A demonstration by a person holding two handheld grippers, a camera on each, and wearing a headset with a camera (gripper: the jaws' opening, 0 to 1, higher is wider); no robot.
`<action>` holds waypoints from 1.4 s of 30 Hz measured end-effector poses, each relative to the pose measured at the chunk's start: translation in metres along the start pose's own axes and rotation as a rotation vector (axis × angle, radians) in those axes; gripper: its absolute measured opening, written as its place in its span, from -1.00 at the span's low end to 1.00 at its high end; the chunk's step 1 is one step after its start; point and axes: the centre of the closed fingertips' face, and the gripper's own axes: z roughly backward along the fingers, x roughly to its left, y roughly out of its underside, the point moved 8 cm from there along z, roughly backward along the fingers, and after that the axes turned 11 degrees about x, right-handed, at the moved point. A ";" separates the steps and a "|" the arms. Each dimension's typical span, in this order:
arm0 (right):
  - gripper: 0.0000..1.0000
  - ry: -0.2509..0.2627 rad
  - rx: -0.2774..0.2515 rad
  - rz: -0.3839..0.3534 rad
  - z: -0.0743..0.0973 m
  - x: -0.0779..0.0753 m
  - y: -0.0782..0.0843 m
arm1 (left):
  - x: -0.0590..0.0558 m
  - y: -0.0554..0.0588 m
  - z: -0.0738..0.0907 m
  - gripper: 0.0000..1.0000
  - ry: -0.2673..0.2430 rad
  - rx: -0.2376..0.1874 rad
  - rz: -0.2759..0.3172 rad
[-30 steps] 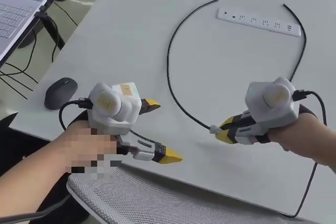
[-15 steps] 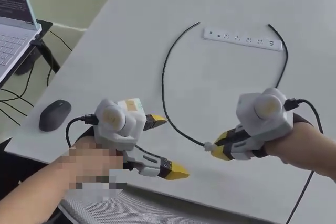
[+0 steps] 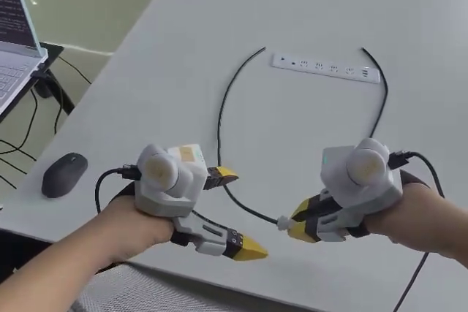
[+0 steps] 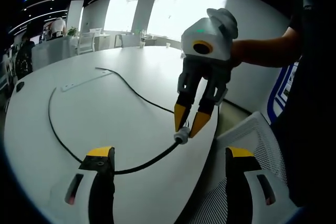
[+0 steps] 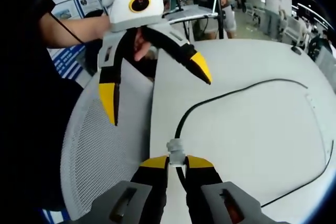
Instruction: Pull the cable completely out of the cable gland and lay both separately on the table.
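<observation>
One laptop (image 3: 13, 49) sits far to the left, off the table (image 3: 146, 63). A dark mouse (image 3: 63, 174) lies by the table's left edge. Next comes the left gripper (image 3: 247, 213), held in the left hand (image 3: 131, 228) at the near edge of the table. Its two yellow-tipped jaws stand wide apart and hold nothing. One tip is over the table and the other pokes out over the gray mesh chair (image 3: 124, 294) below. A thin black cable (image 3: 219, 111) lies on the table in a big curve. It starts far back near the middle, bends left, then comes down past the left gripper's upper tip and runs to the right. At its near end is a small white gland (image 3: 281, 221), with the cable in it. The gland is near the front edge of the table, between the two grippers. I cannot tell if it touches the table. The right gripper (image 3: 295, 226), held in the right hand (image 3: 417, 213), has its jaws almost closed. They pinch the gland at the very tips, so the white piece sticks out a little in front. Farther back on the right, a white power strip (image 3: 325, 68) lies flat. A black cord (image 3: 382, 93) curves from near its right end down behind the right gripper. I cannot tell if it is part of the same cable.
</observation>
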 end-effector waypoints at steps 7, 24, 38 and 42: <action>-0.87 0.002 -0.006 0.030 0.002 0.002 -0.001 | -0.002 0.001 -0.008 0.72 0.022 0.020 -0.022; -0.88 0.012 -0.021 0.098 0.007 0.011 -0.009 | -0.005 -0.002 -0.024 0.47 0.080 0.032 -0.083; -0.87 0.022 -0.031 0.112 0.009 0.012 -0.006 | -0.015 -0.005 -0.031 -0.13 0.131 0.006 -0.118; -0.87 0.024 -0.038 0.132 0.010 0.013 -0.006 | -0.016 -0.007 -0.032 -0.21 0.135 -0.006 -0.126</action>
